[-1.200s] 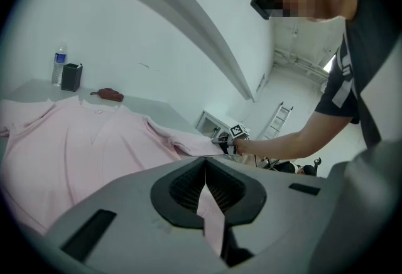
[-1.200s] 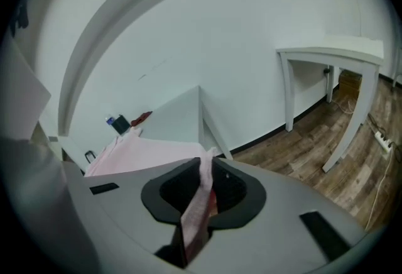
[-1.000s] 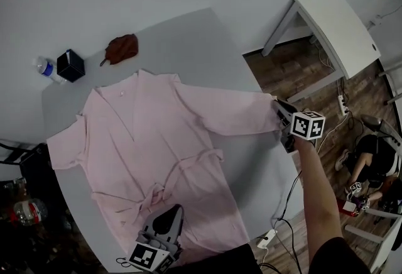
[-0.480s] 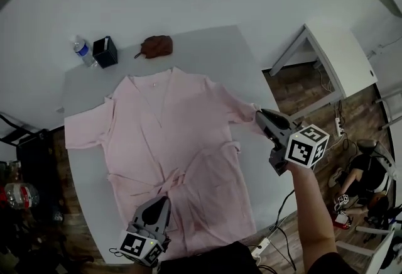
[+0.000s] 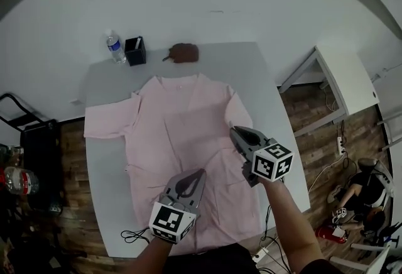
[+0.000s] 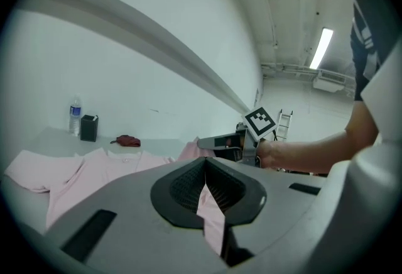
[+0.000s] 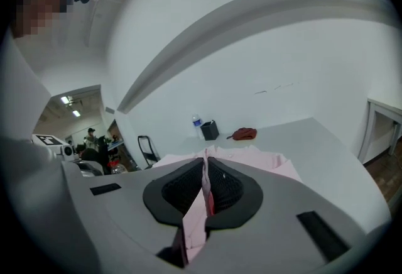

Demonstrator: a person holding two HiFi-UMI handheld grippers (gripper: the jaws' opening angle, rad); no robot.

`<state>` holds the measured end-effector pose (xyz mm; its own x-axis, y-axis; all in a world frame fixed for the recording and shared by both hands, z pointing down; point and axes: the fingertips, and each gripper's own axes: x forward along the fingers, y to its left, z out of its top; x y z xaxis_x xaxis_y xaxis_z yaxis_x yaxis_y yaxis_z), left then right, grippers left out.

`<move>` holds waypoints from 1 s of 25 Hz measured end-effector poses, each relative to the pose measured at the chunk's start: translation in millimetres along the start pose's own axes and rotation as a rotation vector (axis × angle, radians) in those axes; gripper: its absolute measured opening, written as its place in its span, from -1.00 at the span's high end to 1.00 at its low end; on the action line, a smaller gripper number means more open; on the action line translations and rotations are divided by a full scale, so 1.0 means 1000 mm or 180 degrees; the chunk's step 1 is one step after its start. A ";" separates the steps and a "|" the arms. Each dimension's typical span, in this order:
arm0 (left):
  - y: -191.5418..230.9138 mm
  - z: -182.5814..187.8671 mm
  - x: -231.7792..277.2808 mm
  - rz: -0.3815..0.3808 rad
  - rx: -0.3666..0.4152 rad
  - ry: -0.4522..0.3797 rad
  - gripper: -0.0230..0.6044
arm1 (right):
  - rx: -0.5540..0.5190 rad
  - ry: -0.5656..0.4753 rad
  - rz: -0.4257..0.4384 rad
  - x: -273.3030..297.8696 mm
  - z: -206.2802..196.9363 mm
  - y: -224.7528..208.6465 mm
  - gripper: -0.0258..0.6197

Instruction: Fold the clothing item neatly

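Robe (image 5: pixel 182 134) lies spread on the grey table (image 5: pixel 251 65), one sleeve side lifted over the body. Your left gripper (image 5: pixel 198 173) and right gripper (image 5: pixel 234 132) each pinch pink cloth. Pull unevenly and an edge may slip out, or the fold lands skewed

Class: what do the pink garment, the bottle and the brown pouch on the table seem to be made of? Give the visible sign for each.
Pink garment: thin matte cloth, perhaps cotton; it creases and drapes limply.
Bottle: clear plastic, probably; see-through body.
Brown pouch: soft leather or imitation, uncertain; dull surface, slumped shape.
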<state>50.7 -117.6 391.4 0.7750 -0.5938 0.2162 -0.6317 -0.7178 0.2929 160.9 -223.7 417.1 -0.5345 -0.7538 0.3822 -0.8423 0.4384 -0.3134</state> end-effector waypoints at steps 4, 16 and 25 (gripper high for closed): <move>0.005 0.006 -0.004 0.0069 -0.0043 -0.0052 0.90 | 0.0018 0.0023 0.0130 0.023 -0.013 0.035 0.82; 0.034 -0.017 -0.045 0.0426 -0.0213 0.0025 0.90 | -0.0006 0.0539 0.0279 0.102 -0.097 0.090 0.57; 0.185 -0.041 -0.101 0.1354 -0.0454 -0.0132 0.90 | -0.0696 0.0582 0.0939 0.095 -0.127 0.192 0.30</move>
<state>-143.8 -175.5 461.6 0.4438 -0.8414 0.3084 -0.8827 -0.3512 0.3121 -60.0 -149.4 503.4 -0.7421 -0.4895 0.4579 -0.6354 0.7312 -0.2481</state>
